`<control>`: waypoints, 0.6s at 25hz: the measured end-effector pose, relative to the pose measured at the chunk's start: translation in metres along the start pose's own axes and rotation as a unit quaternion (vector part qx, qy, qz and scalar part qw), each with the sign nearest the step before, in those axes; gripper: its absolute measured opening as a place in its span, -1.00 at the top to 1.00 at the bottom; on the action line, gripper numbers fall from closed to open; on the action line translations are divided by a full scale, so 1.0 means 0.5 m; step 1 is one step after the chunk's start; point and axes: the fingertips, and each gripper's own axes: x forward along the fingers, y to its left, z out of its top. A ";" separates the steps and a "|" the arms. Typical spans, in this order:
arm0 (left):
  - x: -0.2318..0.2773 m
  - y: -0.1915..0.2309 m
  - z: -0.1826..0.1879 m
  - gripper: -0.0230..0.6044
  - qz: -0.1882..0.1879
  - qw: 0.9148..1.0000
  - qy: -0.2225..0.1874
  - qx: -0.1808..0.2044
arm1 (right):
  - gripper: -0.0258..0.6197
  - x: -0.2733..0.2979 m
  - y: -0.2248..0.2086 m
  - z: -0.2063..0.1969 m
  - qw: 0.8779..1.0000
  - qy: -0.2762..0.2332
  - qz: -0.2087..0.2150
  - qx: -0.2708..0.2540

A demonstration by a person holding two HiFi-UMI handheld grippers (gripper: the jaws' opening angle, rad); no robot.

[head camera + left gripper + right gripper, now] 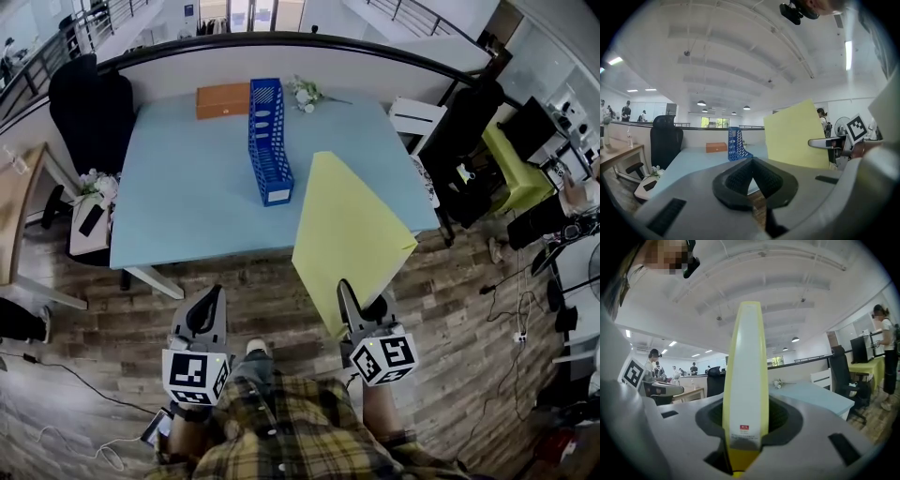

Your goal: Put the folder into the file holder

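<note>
A blue file holder [270, 141] stands upright near the middle of the light blue table [187, 206], its open side up. My right gripper [349, 305] is shut on the lower edge of a yellow folder [349, 230], which is held up off the table over its front right corner. In the right gripper view the folder [745, 380] stands edge-on between the jaws of the right gripper [745, 420]. My left gripper [208, 309] hangs over the floor in front of the table, jaws together and empty. The left gripper view shows the left gripper [751, 161], the file holder [737, 144] and the folder [797, 136].
An orange box [223, 99] and a small bunch of flowers [305, 94] lie at the table's far edge. A black office chair [89, 112] stands at the left, a white chair [417, 117] at the right. A low stool [94, 220] sits by the left corner.
</note>
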 end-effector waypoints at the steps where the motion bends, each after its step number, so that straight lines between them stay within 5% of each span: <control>1: 0.006 0.009 0.001 0.95 -0.002 1.000 0.000 -0.001 | 0.42 0.009 0.001 -0.001 1.000 0.001 -0.003 0.001; 15: 0.047 0.075 -0.010 0.95 -0.022 0.999 0.027 -0.008 | 0.42 0.077 0.020 -0.011 0.999 0.021 -0.025 0.015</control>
